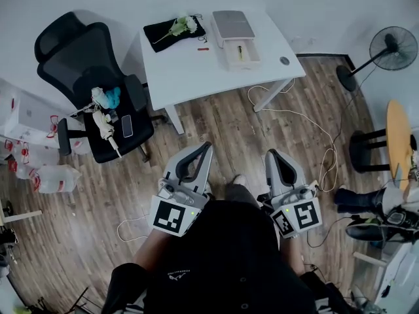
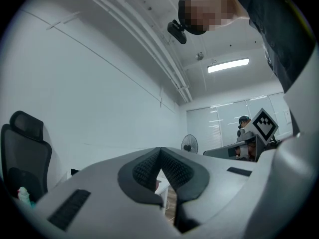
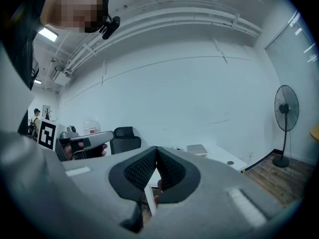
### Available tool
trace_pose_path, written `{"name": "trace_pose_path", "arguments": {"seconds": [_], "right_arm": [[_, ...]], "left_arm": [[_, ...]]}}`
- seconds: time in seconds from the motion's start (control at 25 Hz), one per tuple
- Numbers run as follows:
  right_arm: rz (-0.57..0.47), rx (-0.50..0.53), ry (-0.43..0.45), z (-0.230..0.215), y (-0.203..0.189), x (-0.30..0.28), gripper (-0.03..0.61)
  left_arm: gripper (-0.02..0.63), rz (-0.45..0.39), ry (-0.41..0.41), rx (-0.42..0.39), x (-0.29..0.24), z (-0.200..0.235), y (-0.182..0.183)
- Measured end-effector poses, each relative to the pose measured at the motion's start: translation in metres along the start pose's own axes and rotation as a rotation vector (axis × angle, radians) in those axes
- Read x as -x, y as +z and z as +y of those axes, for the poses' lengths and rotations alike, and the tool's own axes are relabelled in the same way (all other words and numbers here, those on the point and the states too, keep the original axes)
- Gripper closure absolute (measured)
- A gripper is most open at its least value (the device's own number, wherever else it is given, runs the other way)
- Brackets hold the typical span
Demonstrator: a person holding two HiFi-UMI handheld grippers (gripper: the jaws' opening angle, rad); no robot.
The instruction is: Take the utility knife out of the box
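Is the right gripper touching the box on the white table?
Apart. Head view: wooden floor lies between the right gripper and the box.

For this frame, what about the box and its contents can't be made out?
Head view: the yellow item in the open box is too small to confirm as a knife.
Left gripper view: the left gripper blocks most of the table.
Right gripper view: the box is distant and side-on; contents hidden.

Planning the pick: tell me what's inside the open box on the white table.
A slim yellowish utility knife lies in the box; anything beneath it is hidden.
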State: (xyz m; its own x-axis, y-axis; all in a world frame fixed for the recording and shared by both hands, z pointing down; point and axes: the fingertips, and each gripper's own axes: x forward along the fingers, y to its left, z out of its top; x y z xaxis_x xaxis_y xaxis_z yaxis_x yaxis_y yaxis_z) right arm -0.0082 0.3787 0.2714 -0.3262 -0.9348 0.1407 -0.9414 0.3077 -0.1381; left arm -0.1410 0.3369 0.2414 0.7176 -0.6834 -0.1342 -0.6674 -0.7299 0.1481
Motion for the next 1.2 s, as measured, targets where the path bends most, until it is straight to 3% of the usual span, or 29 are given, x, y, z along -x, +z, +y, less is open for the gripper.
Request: {"name": "trace_pose_path", "arguments": {"seconds": [0.28, 0.64, 1.2], "right_arm": [[0.004, -0.006, 0.009, -0.014, 0.000, -0.021, 0.574], [-0.006, 0.003, 0.124, -0.020, 0.006, -0.078, 0.574], [0.030, -0.024, 0.193, -0.109, 0.023, -0.163, 0.574]], "left_arm": [[0.609, -0.009, 0.054, -0.007, 0.002, 0.020, 0.000], [0.609, 0.006, 0.175, -0.047, -0.007, 0.056, -0.004], [0.609, 0.026, 0.244, -0.051, -0.116, 0.092, -0.011]]}}
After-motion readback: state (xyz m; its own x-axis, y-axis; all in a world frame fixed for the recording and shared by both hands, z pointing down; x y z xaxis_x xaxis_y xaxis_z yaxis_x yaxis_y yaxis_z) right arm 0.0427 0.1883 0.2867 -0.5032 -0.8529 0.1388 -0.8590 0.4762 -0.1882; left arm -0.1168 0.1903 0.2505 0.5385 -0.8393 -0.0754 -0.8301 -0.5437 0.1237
